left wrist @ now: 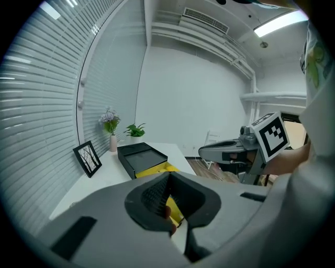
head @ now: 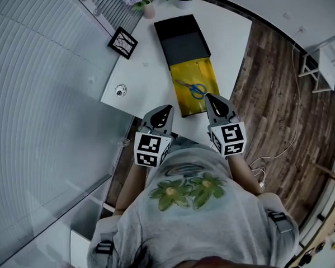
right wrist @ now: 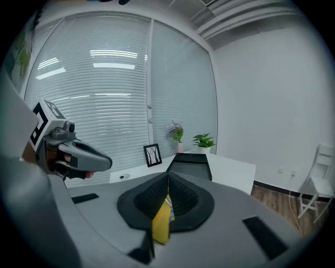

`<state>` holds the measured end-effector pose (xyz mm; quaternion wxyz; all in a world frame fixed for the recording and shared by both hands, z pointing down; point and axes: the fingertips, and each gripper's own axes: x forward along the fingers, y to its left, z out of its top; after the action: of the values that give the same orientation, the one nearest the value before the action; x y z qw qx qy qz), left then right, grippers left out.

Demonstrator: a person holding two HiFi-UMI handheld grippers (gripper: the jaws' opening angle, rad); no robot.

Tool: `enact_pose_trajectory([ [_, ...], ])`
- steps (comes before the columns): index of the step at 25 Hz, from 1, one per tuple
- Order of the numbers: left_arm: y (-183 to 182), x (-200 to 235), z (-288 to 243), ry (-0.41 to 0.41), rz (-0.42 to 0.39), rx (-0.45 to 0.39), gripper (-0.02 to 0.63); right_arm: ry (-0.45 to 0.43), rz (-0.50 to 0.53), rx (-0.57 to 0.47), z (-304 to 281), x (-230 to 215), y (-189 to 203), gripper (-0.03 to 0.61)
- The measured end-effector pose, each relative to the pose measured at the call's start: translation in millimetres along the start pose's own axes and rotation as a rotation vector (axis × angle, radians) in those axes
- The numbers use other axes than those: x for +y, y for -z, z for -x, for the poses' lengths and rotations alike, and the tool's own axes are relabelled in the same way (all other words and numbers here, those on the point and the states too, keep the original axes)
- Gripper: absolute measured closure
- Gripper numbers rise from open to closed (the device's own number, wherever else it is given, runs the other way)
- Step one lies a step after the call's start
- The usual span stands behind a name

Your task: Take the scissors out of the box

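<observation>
I can't read any words or numbers. The left cube [head: 151, 150] and right cube [head: 229, 139], near the box [head: 182, 43], carry only black-and-white square codes. The framed picture [head: 122, 42] left of the box has no print.

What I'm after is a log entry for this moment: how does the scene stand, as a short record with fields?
scissors: blue handles, lying in the box, untouched
box: open, yellow inside, on the table
table: white
left gripper: shut, empty, left of the box's near end
right gripper: shut, empty, at the box's near right corner
</observation>
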<state>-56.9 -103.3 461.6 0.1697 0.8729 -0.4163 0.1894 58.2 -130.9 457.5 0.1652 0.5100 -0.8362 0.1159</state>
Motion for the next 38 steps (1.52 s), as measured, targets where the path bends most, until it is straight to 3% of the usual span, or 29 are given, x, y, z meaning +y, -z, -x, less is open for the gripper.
enact_pose_trajectory([
  [13, 11, 14, -22, -0.012, 0.056, 0.033, 0.606, -0.081, 0.113, 0.169, -34, -7, 36, 0.571],
  [21, 18, 14, -26, -0.020, 0.069, 0.061, 0.607, -0.142, 0.131, 0.242, -46, -4, 47, 0.566],
  [29, 19, 13, -30, -0.025, 0.063, 0.072, 0.606, -0.207, 0.155, 0.312, -59, -2, 65, 0.517],
  [38, 18, 15, -36, -0.032, 0.064, 0.077, 0.606, -0.225, 0.171, 0.385, -75, -8, 87, 0.511],
])
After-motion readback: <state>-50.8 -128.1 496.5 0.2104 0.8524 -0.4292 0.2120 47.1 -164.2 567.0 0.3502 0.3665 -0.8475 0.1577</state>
